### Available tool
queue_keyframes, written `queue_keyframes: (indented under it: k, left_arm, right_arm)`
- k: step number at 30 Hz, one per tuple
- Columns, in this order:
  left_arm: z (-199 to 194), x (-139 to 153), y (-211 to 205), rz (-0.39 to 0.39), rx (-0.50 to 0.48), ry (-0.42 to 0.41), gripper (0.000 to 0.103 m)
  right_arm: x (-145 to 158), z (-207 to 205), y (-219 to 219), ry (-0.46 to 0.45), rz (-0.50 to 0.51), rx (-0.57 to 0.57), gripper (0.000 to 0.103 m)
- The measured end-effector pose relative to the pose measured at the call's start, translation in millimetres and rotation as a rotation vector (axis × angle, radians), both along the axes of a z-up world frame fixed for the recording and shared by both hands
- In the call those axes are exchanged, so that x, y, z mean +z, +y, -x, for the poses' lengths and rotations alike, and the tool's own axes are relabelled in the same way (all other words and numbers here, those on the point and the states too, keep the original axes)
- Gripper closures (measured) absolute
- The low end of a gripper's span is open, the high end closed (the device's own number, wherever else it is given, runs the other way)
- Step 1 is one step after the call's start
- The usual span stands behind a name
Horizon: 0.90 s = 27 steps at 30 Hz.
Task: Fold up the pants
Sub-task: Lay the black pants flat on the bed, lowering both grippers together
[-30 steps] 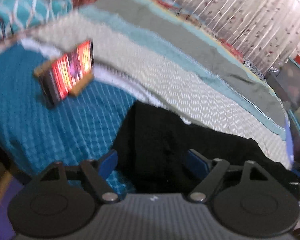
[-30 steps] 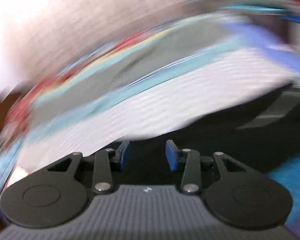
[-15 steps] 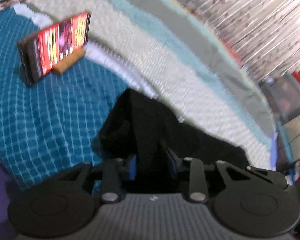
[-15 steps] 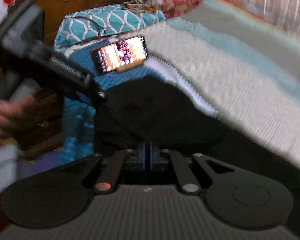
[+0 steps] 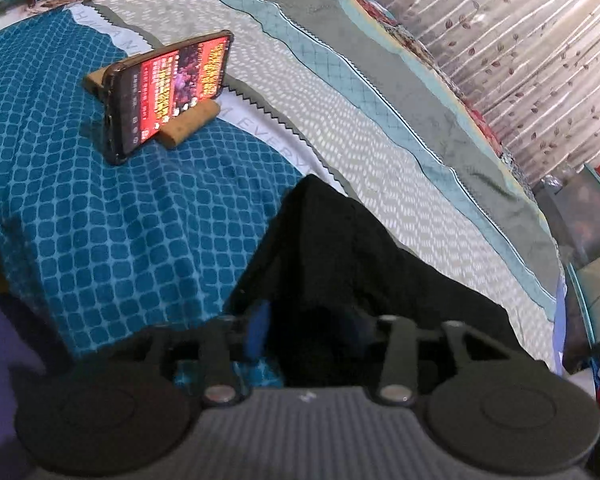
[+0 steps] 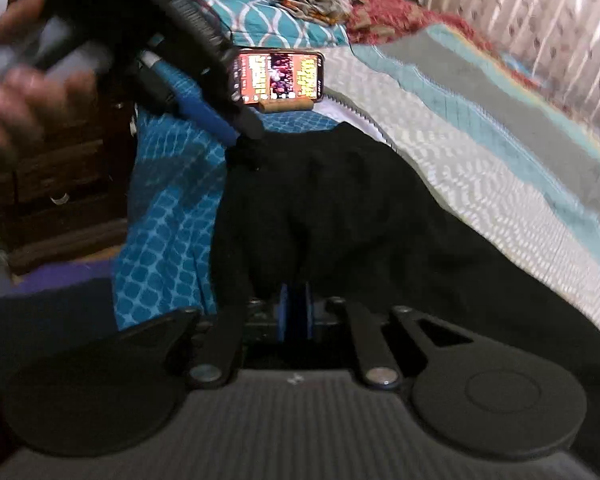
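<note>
in the left wrist view the black pants [image 5: 340, 248] lie bunched on the bed [image 5: 100, 220], partly on its teal checked cover and partly on the pale striped part. the left gripper [image 5: 306, 330] sits low over the near edge of the pants; its jaws are opening, with dark cloth bunched between them, though i cannot tell whether the pads press it. a lit phone [image 5: 168, 88] leans on a small stand [image 5: 188, 128] further up the bed. in the right wrist view the right gripper [image 6: 295, 312] has its jaws nearly together and opening, a fold of pants between the blue pads. a hand [image 6: 24, 80] holds the left gripper above the far corner of the pants.
</note>
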<state>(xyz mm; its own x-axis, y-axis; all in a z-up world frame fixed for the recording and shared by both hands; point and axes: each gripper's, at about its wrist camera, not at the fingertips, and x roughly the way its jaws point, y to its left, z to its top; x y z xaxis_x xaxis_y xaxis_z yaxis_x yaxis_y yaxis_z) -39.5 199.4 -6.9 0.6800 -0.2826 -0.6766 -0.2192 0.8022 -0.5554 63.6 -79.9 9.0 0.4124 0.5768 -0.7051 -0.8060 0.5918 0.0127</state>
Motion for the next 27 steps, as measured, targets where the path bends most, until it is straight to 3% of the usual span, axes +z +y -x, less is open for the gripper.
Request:
queue_keyframes:
  k: [1, 2, 3, 5, 8, 11, 14, 17, 22, 27]
  left_arm:
    - [0, 1, -1, 0.002, -0.011, -0.005, 0.055]
    - [-1, 3, -4, 0.003, -0.022, -0.011, 0.046]
    - [-4, 3, -7, 0.0, -0.031, -0.014, 0.036]
    - [-9, 3, -13, -0.012, -0.041, -0.009, 0.029]
    - [-21, -2, -24, -0.033, -0.056, 0.028, 0.031]
    - [-27, -6, -39, -0.167, -0.057, 0.076, 0.037]
    - [-26, -8, -56, -0.345, -0.064, 0.111, 0.034]
    - [-22, -4, -66, -0.42, -0.057, 0.136, 0.032]
    - [-17, 14, -81, -0.487, -0.042, 0.158, 0.035]
    - [-10, 38, -104, -0.518, -0.05, 0.132, 0.035]
  right_arm:
    - [6, -1, -7, 0.032, -0.036, -0.018, 0.077]
    - [11, -8, -12, 0.058, -0.078, -0.039, 0.065]
    - [18, -11, -18, 0.08, -0.123, -0.062, 0.06]
    - [26, -21, -35, 0.13, -0.209, -0.132, 0.06]
    - [22, -35, -51, 0.205, -0.288, -0.28, 0.061]
    - [1, -51, -59, 0.311, -0.275, -0.412, 0.065]
    - [-26, -48, -35, 0.465, -0.242, -0.347, 0.068]
    - [-18, -29, -12, 0.337, -0.171, -0.277, 0.062]
    - [-9, -41, -51, 0.389, -0.302, -0.361, 0.062]
    - [1, -32, -101, 0.331, -0.382, -0.504, 0.062]
